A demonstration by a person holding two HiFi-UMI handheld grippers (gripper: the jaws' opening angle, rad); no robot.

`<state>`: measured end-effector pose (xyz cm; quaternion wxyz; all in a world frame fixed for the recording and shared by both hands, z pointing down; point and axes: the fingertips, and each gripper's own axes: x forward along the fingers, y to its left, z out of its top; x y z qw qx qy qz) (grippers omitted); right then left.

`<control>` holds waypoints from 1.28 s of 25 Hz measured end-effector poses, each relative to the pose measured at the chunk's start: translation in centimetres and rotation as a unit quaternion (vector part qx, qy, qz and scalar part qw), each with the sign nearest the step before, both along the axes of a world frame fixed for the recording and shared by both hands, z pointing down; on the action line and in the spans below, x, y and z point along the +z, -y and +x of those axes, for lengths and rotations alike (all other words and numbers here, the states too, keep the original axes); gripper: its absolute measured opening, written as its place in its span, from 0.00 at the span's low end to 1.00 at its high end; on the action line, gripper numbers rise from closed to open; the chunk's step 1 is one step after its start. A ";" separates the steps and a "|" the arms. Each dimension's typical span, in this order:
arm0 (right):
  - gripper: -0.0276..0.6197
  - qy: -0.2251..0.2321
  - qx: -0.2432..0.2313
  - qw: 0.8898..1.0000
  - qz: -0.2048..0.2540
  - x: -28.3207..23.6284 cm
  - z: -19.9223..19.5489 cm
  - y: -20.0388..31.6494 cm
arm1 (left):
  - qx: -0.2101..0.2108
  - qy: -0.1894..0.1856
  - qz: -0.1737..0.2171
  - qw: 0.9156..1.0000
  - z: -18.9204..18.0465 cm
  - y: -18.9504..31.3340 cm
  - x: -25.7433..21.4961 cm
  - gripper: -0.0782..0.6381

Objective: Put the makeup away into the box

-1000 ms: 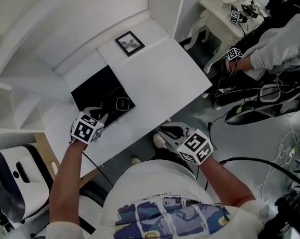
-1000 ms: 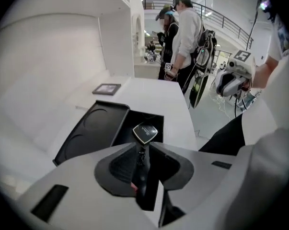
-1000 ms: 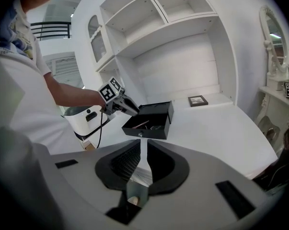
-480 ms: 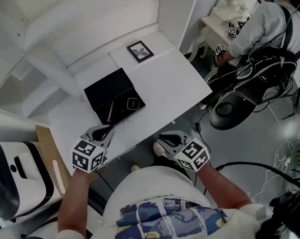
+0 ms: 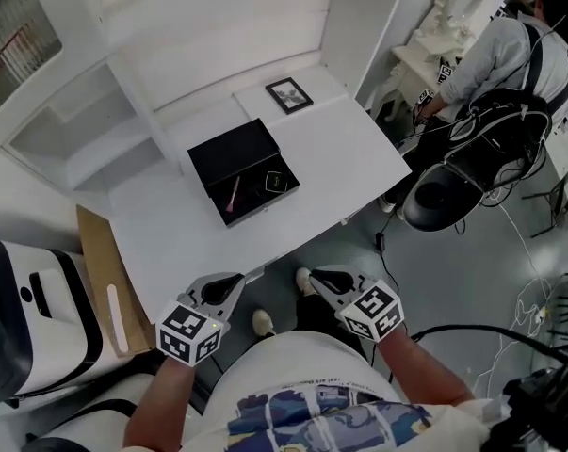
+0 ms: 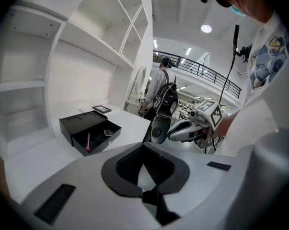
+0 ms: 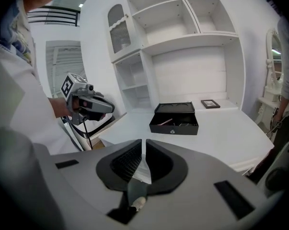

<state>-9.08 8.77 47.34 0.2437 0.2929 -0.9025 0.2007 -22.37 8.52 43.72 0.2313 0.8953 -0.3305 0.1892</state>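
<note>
**Both jaws closed and empty, makeup lying in the open box**

I have the left gripper (image 5: 229, 283) hanging off the near edge of the white worktop (image 5: 345, 163), well apart from the box. Its own view shows its jaws together. They have just been closing, with nothing between them. The right gripper (image 5: 315, 277) sits beside it on my right, also clear of the worktop's edge and at much the same height. Its jaws are together too, with only a thin slit showing, and they hold nothing. Both grippers point towards the worktop and tilt downward.

The black box (image 5: 233, 151) stands near the middle of the worktop, with its open compartment facing me. A pink makeup brush (image 5: 233, 194) lies inside at the left of that compartment. A small dark compact (image 5: 275, 181) lies inside at the right, apart from the brush. I see no loose makeup on the worktop around the box.

Behind the box, near the back wall, a small framed picture (image 5: 289, 94) lies flat. A brown cardboard sheet (image 5: 97, 257) leans at the worktop's left end. Off to the right, a person (image 5: 510, 50) with a dark backpack stands at another white table.
</note>
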 end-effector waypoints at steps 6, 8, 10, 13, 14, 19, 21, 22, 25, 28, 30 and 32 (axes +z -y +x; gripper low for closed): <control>0.11 0.000 -0.023 1.000 -0.012 0.5 -1.5 -4.0 | 0.004 0.010 -0.004 1.000 -0.4 -4.8 0.9 0.13; 0.11 0.002 -0.032 0.999 -0.008 0.3 -1.6 -4.3 | -0.009 0.012 0.002 1.000 -0.3 -5.6 0.8 0.13; 0.11 0.005 -0.042 0.999 -0.001 0.0 -1.6 -4.3 | -0.020 0.016 0.009 1.000 0.1 -6.2 0.5 0.13; 0.10 0.012 -0.059 0.998 0.001 -0.4 -0.9 -4.7 | -0.034 0.013 0.006 0.999 1.6 -7.1 0.4 0.13; 0.10 0.014 -0.066 0.998 0.000 -0.6 -0.4 -4.9 | -0.038 0.012 0.003 0.999 2.4 -7.3 0.3 0.13; 0.10 0.023 -0.088 0.996 -0.001 -1.2 2.9 -6.3 | -0.054 0.009 0.006 0.999 6.8 -8.2 -0.5 0.13; 0.10 0.026 -0.091 0.995 -0.003 -1.2 4.6 -7.0 | -0.060 0.014 0.011 0.998 8.4 -8.9 -0.7 0.13; 0.10 0.028 -0.093 0.995 -0.003 -1.1 5.4 -7.3 | -0.064 0.015 0.012 0.998 9.3 -9.2 -0.8 0.13; 0.10 0.032 -0.101 0.994 -0.001 -0.9 7.5 -8.0 | -0.072 0.016 0.011 0.997 11.4 -10.5 -0.8 0.13; 0.10 0.039 -0.111 0.993 -0.004 -0.7 9.0 -9.0 | -0.083 0.024 0.005 0.996 13.1 -11.9 -0.6 0.13; 0.09 0.044 -0.124 0.991 -0.004 -0.7 9.7 -9.7 | -0.097 0.025 0.003 0.995 14.0 -12.7 -0.6 0.13; 0.09 0.048 -0.137 0.989 0.000 -0.6 10.3 -10.3 | -0.110 0.027 0.003 0.994 14.8 -13.6 -0.4 0.13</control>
